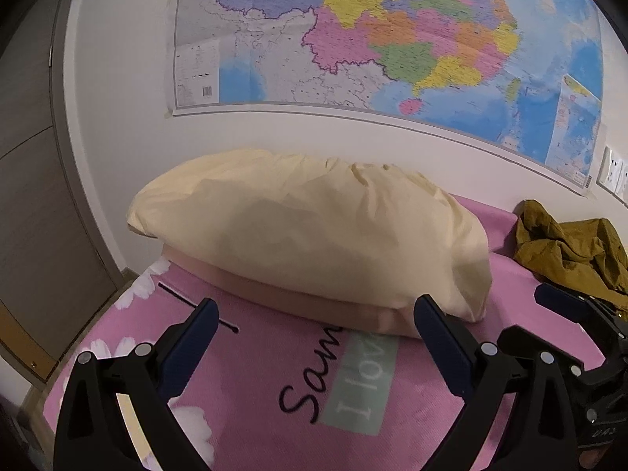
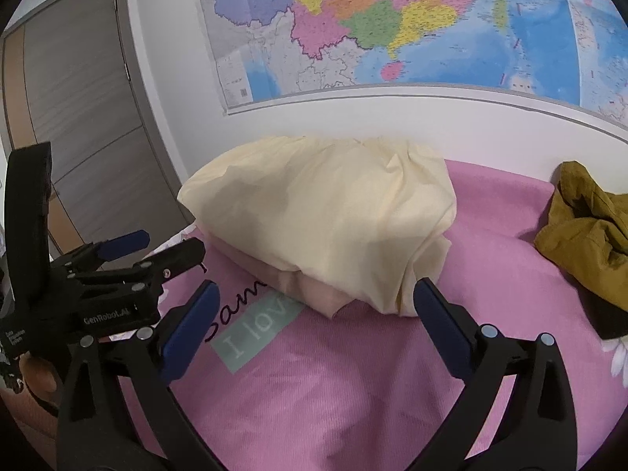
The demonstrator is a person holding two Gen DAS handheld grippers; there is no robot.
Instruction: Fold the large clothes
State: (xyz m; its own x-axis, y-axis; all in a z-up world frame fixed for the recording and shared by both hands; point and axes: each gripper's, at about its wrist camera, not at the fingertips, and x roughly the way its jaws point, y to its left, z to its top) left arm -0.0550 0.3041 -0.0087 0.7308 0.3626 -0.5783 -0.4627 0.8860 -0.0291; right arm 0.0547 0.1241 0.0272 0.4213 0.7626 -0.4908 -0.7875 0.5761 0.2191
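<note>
A crumpled mustard-brown garment point(image 1: 569, 251) point(image 2: 588, 235) lies at the far right of the pink bed sheet point(image 1: 267, 424) point(image 2: 353, 392), against the wall. My left gripper point(image 1: 316, 306) hovers open over the sheet in front of a cream pillow point(image 1: 314, 231), with nothing between its fingers. My right gripper point(image 2: 316, 288) is open too and empty, facing the pillow's point(image 2: 333, 216) near corner. The garment sits to the right of both grippers, apart from them. In the right wrist view the left gripper point(image 2: 172, 245) shows at the left edge, open.
A peach folded layer point(image 2: 314, 290) lies under the pillow. The sheet carries black script and a pale green label point(image 1: 361, 384). A large map point(image 1: 373, 39) hangs on the white wall. A grey-brown door point(image 2: 78, 117) stands left; wall sockets point(image 1: 612, 172) are at the far right.
</note>
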